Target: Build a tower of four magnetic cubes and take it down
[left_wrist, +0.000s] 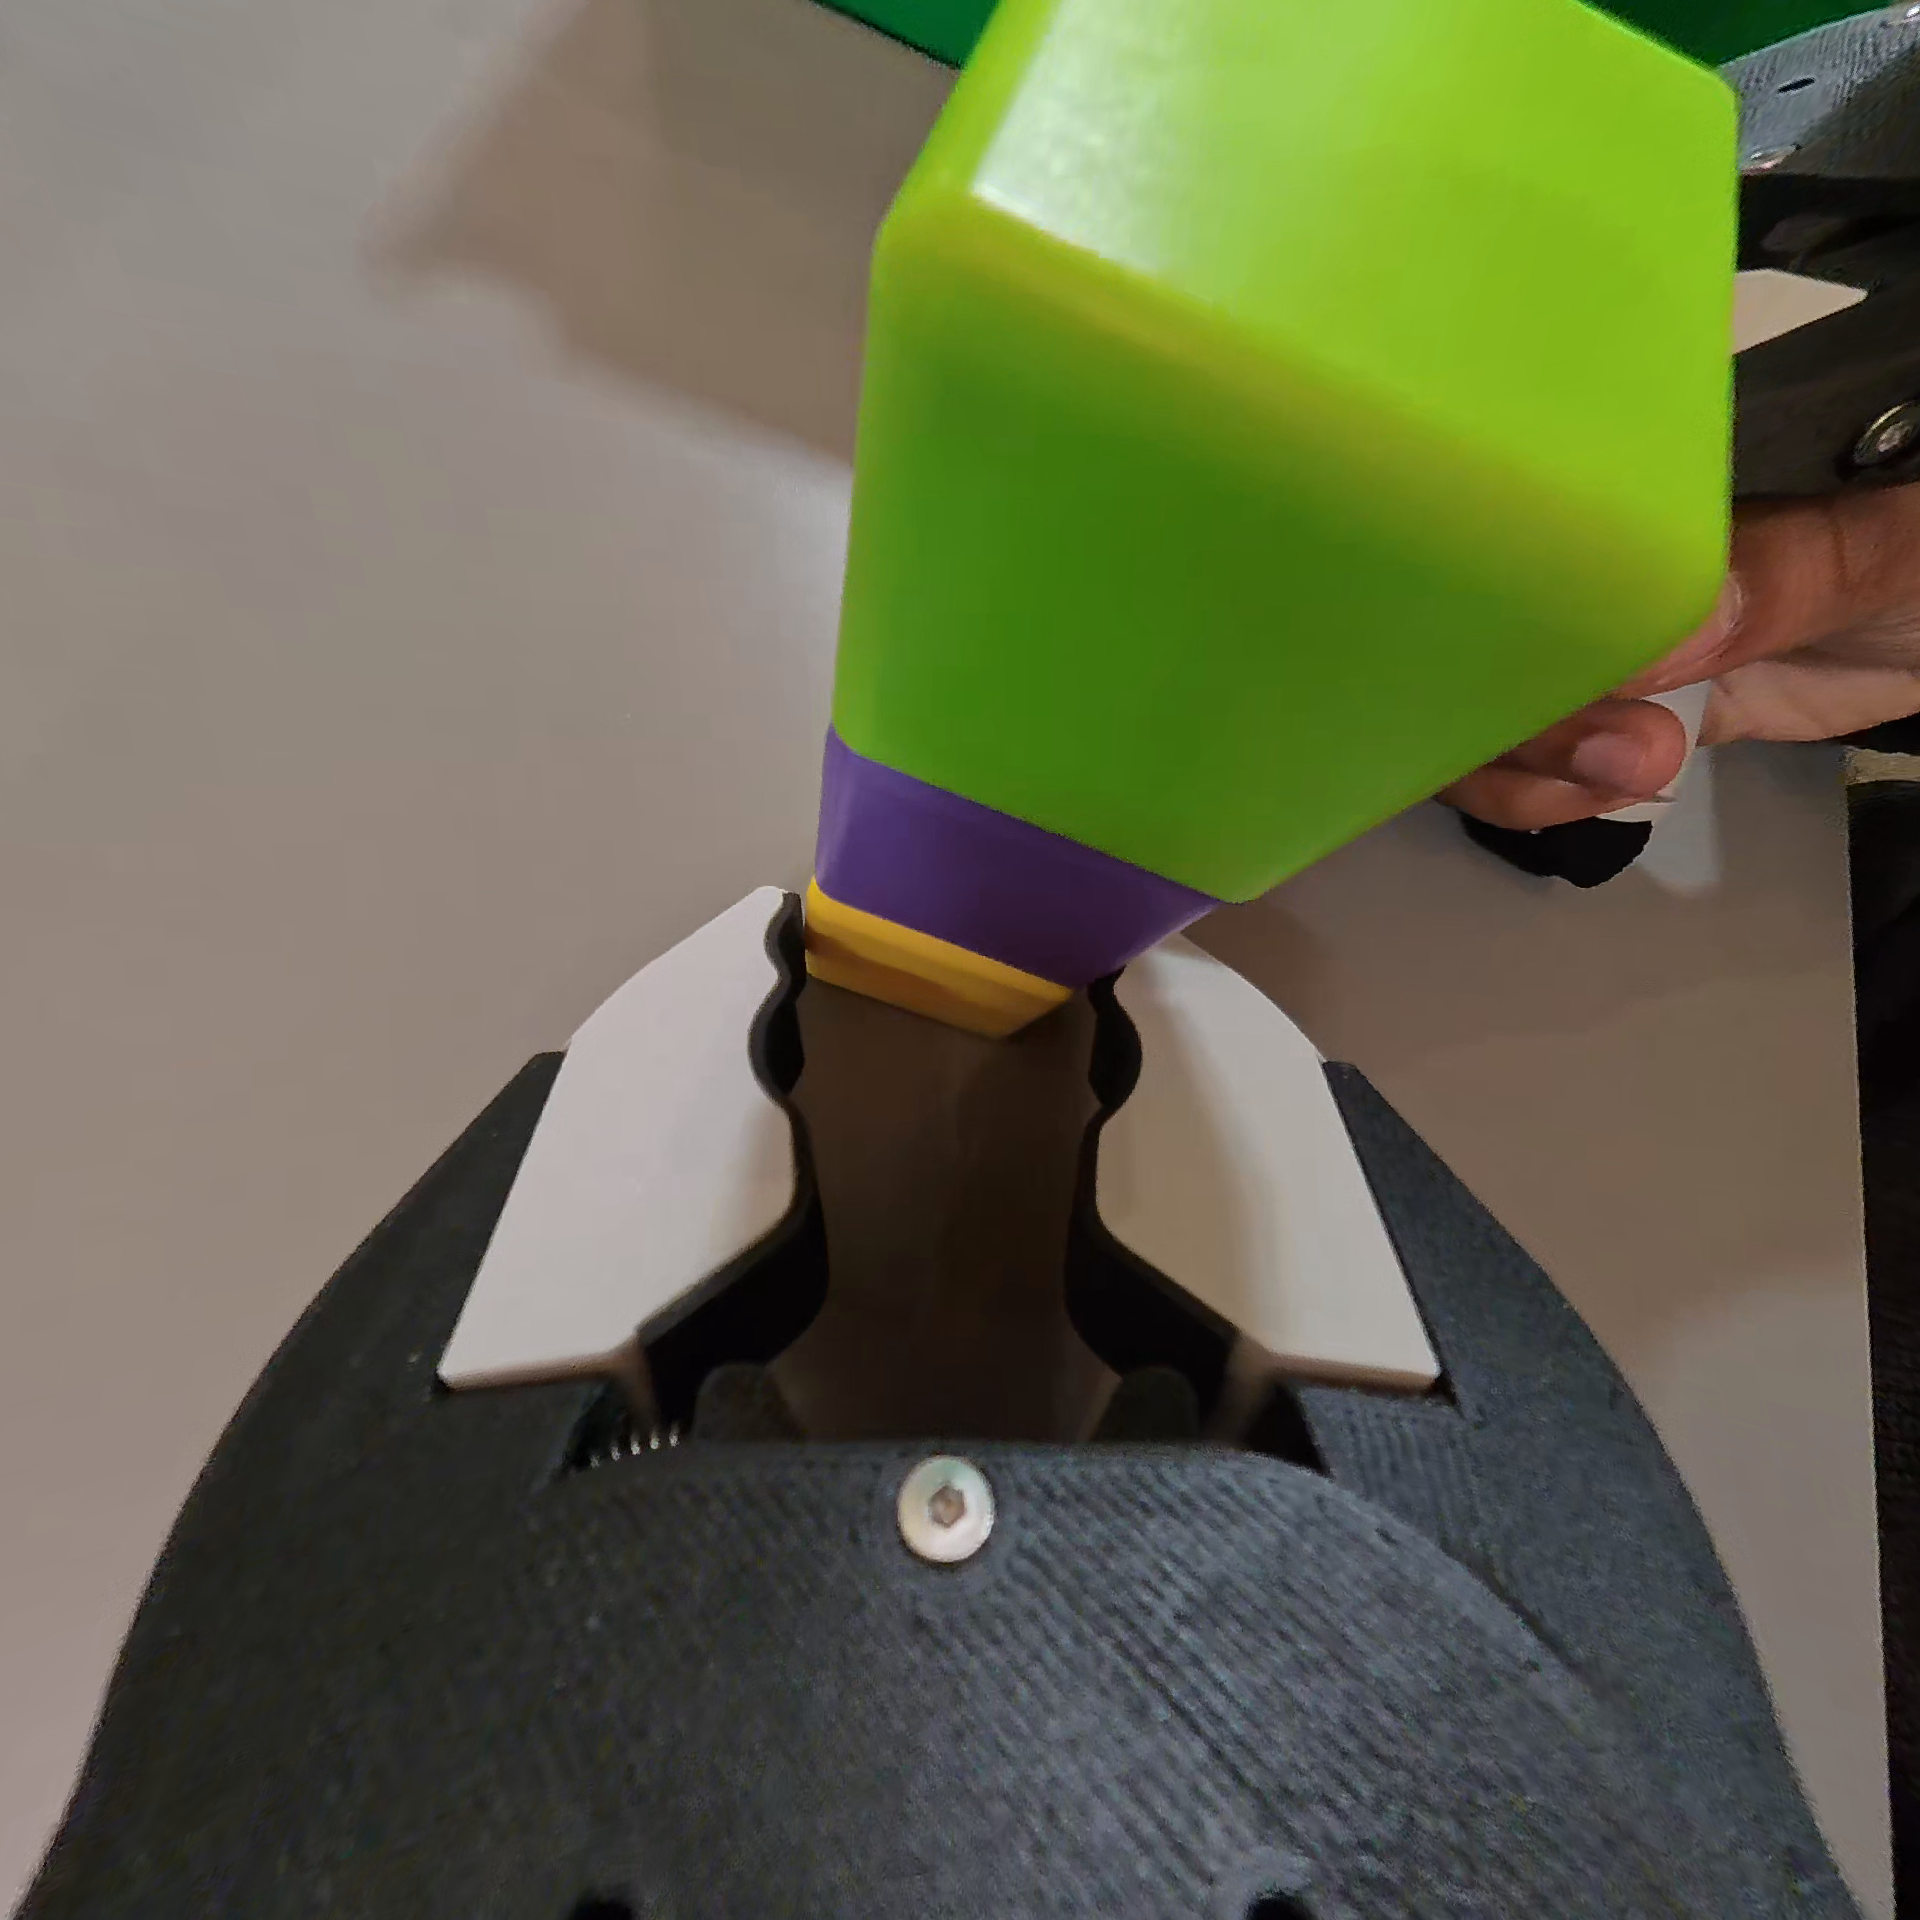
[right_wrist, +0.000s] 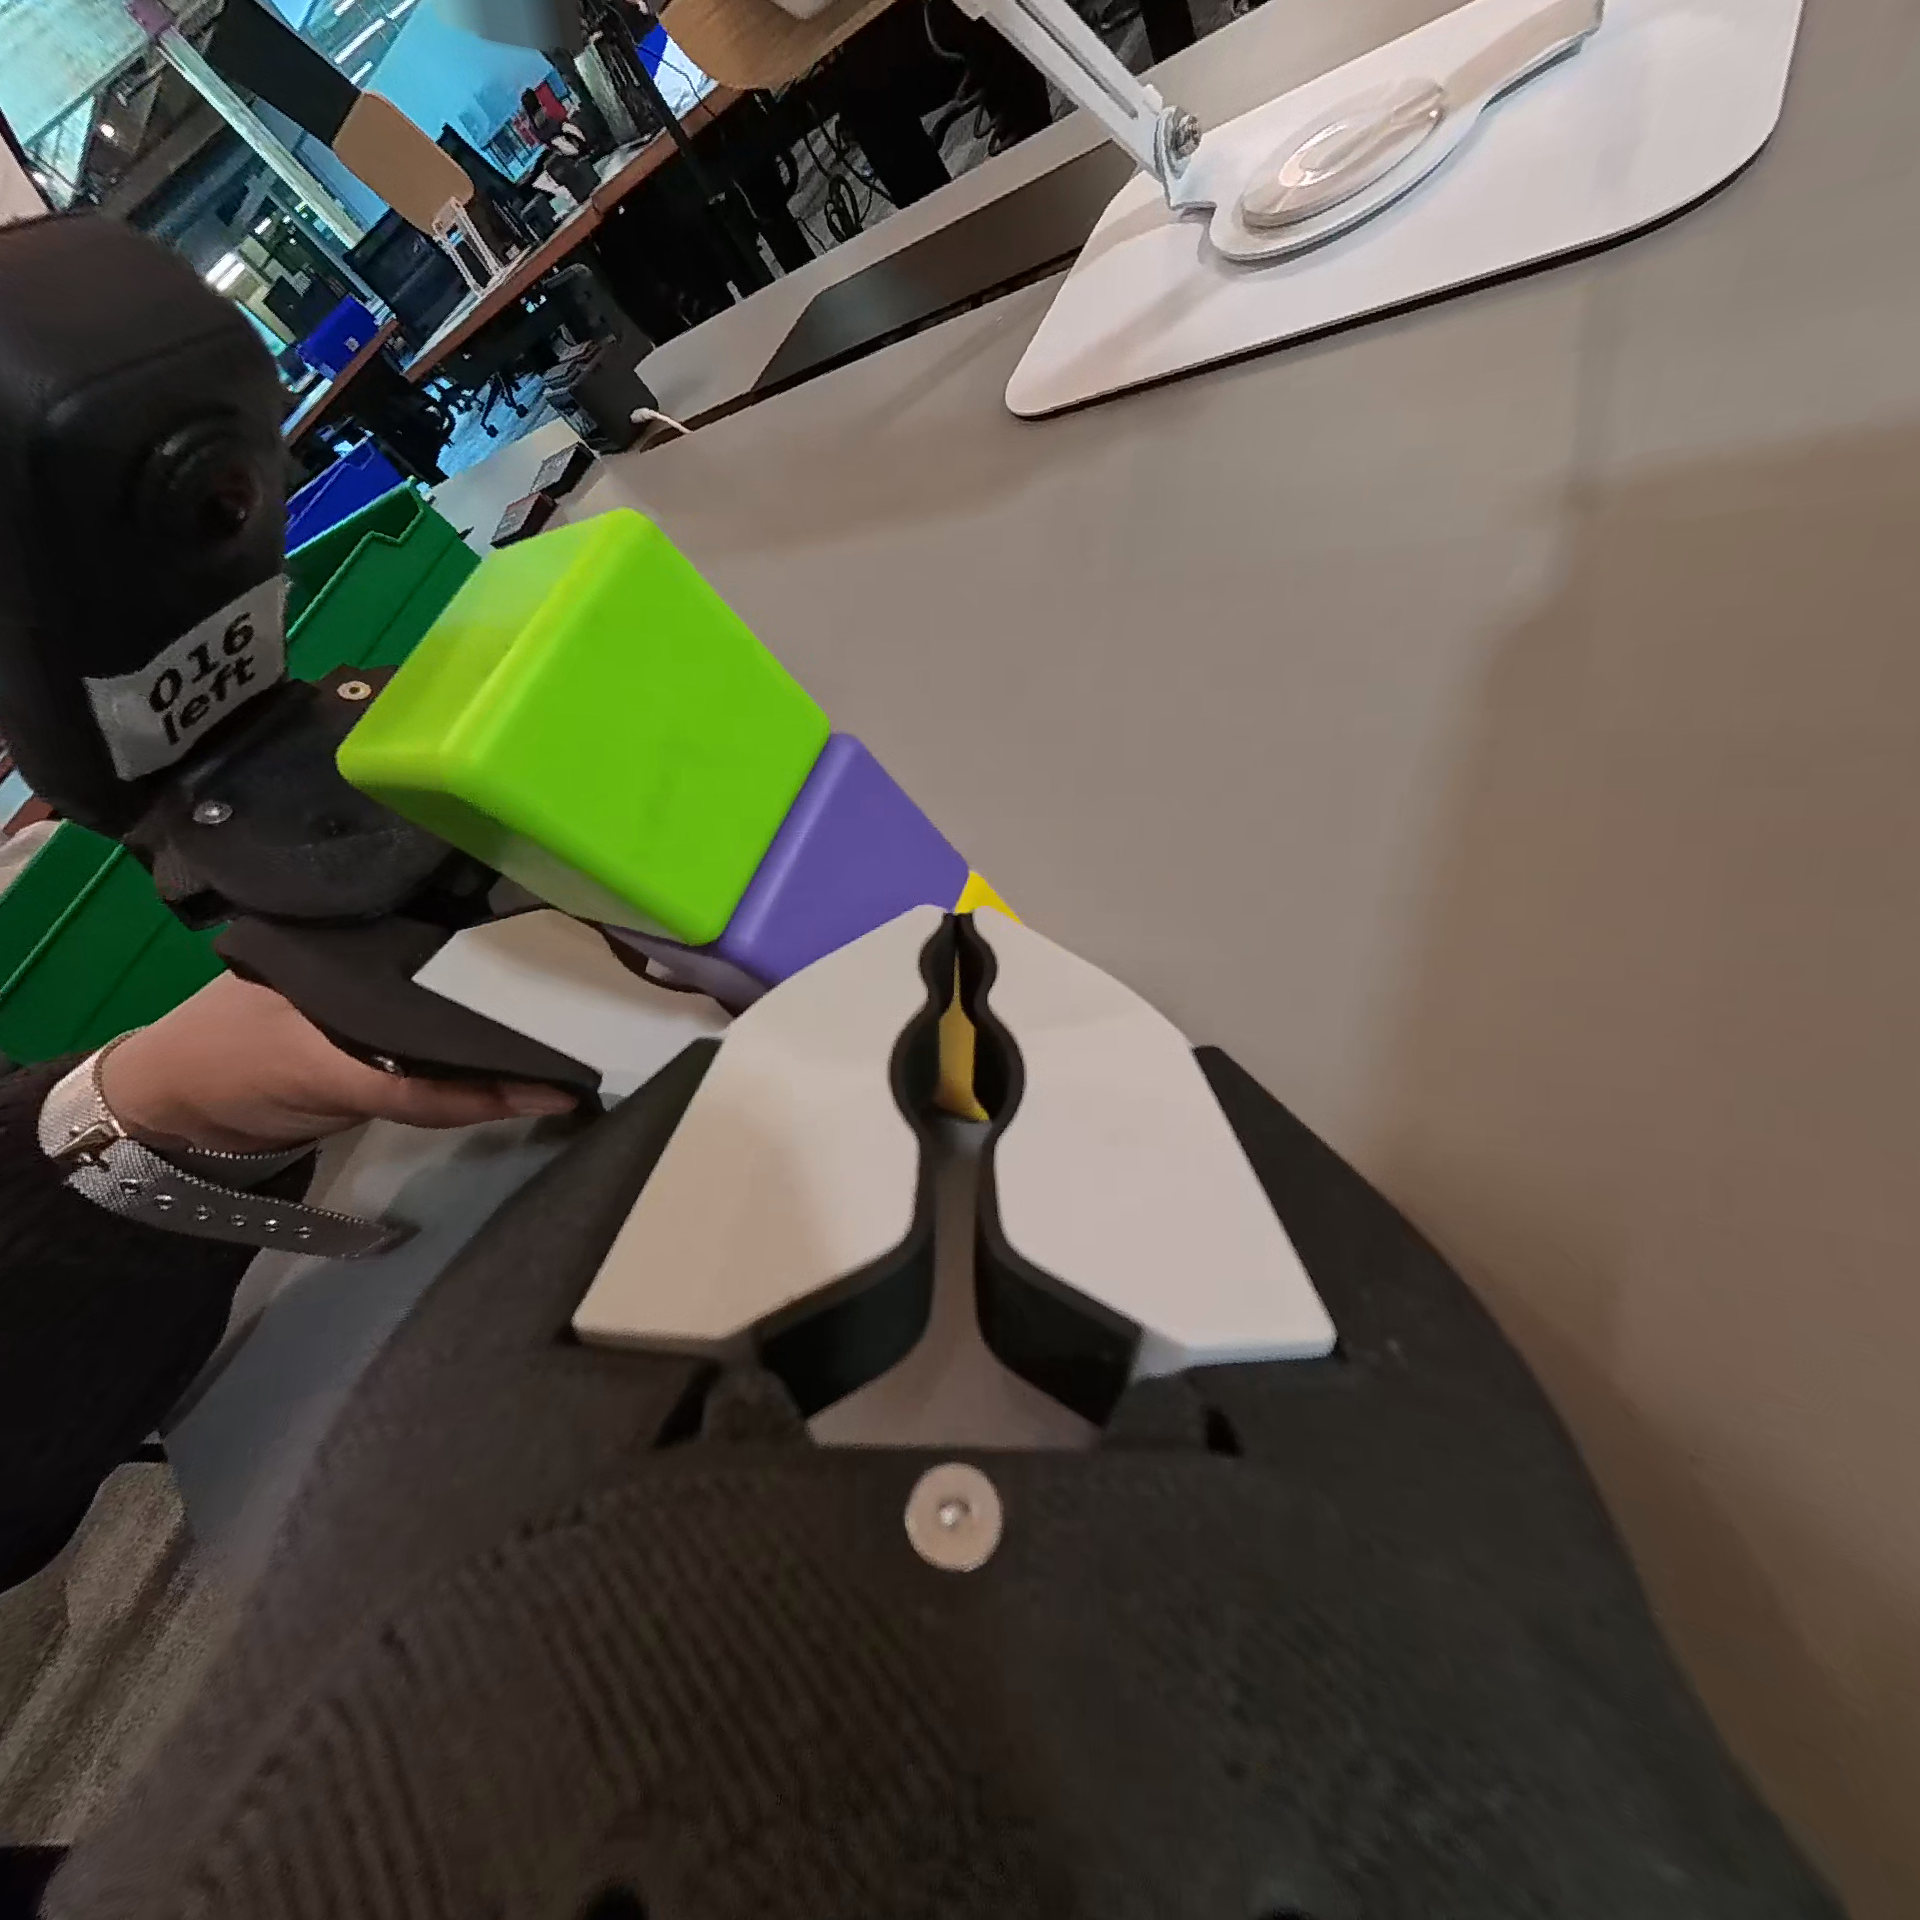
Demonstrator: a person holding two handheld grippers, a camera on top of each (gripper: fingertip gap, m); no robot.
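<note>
Two grippers are meeting at one three-colour stack (right_wrist: 727, 790) over the grey table (right_wrist: 1403, 831).

At far left a green bin (right_wrist: 62, 935) is standing behind the left gripper (left_wrist: 940, 956), which a hand (right_wrist: 260, 1081) is holding. Its jaws are standing at middle width. The green block (right_wrist: 603, 717) is lying over them, close to the camera. The purple block (right_wrist: 847, 842) is following to its right. The yellow piece (right_wrist: 982, 896) is sitting across the left fingertips and touching both pads, but I cannot tell whether they are clamping it. The right gripper (right_wrist: 961, 930) is pressing its jaws to a narrow slit at the yellow end. Yellow is showing through the slit, and I cannot tell whether it is pinched. A white board (right_wrist: 1558, 239) is lying well apart, at upper right.
</note>
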